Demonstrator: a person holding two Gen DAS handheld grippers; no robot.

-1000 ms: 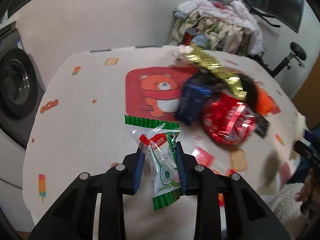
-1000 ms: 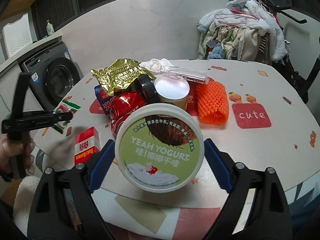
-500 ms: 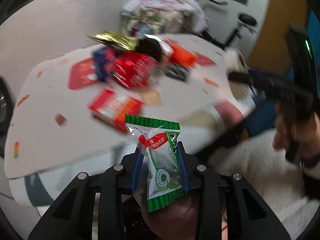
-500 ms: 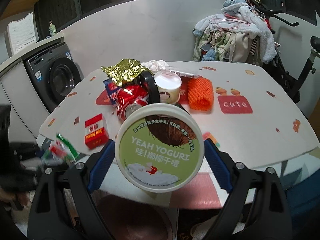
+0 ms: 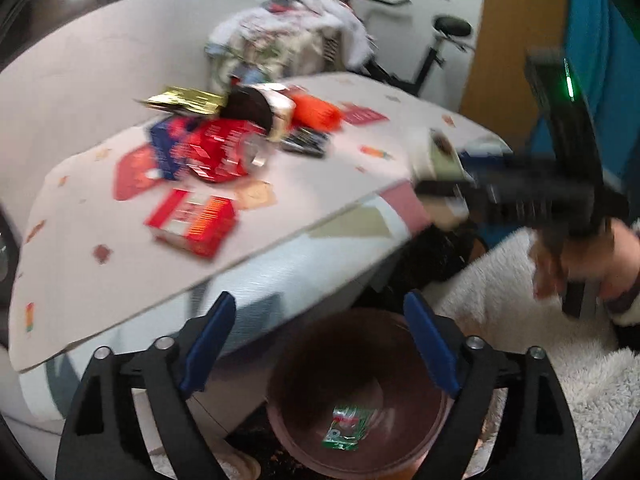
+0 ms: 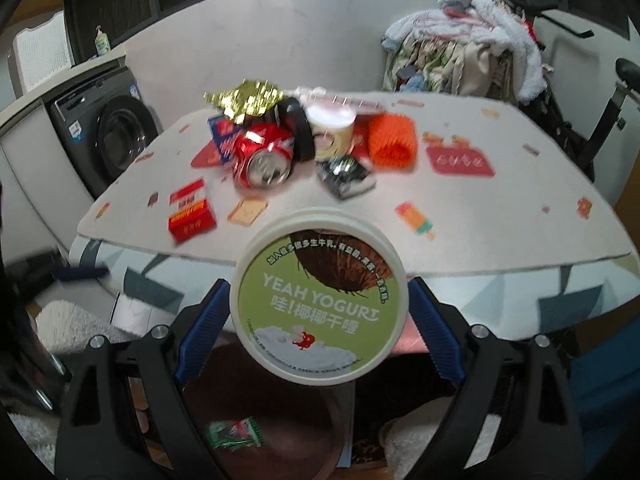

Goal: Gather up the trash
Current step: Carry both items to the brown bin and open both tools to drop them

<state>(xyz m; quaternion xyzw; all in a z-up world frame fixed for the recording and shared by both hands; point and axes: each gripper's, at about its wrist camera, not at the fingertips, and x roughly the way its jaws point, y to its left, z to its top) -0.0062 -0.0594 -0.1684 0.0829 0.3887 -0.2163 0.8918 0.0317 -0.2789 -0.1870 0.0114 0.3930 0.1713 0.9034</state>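
My left gripper (image 5: 318, 304) hangs above a brown bin (image 5: 380, 360) beside the table, its jaws opening wide with nothing between them. A green-and-white snack wrapper (image 5: 346, 432) lies loose at the bottom of the bin. My right gripper (image 6: 319, 286) is shut on a round green-lidded yogurt tub (image 6: 320, 308), held over the table's near edge, with the bin (image 6: 312, 432) and the wrapper (image 6: 234, 434) below it. On the table (image 6: 500, 208) lie a crushed red can (image 6: 264, 156), a red box (image 6: 190, 216), an orange foam net (image 6: 392, 140), a gold foil wrapper (image 6: 248, 98) and a white cup (image 6: 332, 132).
A black packet (image 6: 346, 176) and a blue pack (image 6: 220, 132) also lie among the trash. A washing machine (image 6: 116, 136) stands at the left, a heap of clothes (image 6: 460, 52) behind the table. A white fluffy rug (image 5: 520, 320) surrounds the bin.
The left gripper swung off the table to above the bin and opened; the wrapper it held now lies in the bin. The right gripper drew back toward the table edge with the tub.
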